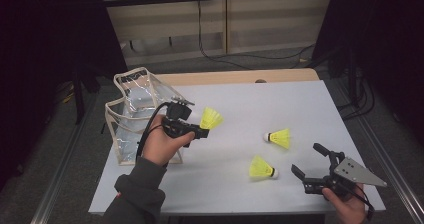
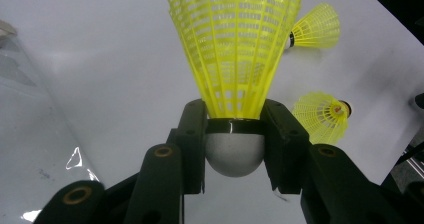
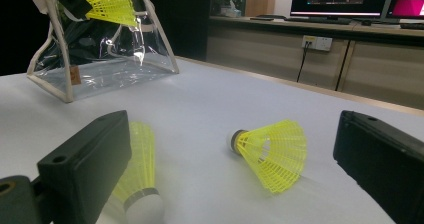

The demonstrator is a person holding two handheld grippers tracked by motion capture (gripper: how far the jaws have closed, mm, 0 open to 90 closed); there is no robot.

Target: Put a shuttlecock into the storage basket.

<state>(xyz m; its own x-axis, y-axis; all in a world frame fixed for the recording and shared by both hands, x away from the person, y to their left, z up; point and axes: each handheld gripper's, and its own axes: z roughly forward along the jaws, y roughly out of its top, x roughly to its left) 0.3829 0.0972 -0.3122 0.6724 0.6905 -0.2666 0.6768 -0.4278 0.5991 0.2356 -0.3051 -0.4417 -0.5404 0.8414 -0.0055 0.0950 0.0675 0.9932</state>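
My left gripper (image 1: 201,132) is shut on a yellow shuttlecock (image 1: 211,118), held above the table beside a clear plastic bag (image 1: 134,109). In the left gripper view its jaws clamp the white cork (image 2: 234,151), and the yellow skirt (image 2: 235,44) fans away from the camera. Two more yellow shuttlecocks lie on the white table: one (image 1: 279,137) toward the right, one (image 1: 262,168) nearer the front. My right gripper (image 1: 309,159) stands open low at the front right, aimed at them. Its view shows the near shuttlecock (image 3: 135,184) by the left jaw and the other (image 3: 270,151) farther off.
The clear bag with cream trim (image 3: 100,59) stands at the table's left edge, its mouth up. The white table top (image 1: 250,104) stretches between the two hands. Cables and cabinets lie beyond the far edge. A dark frame rail runs along the floor on each side.
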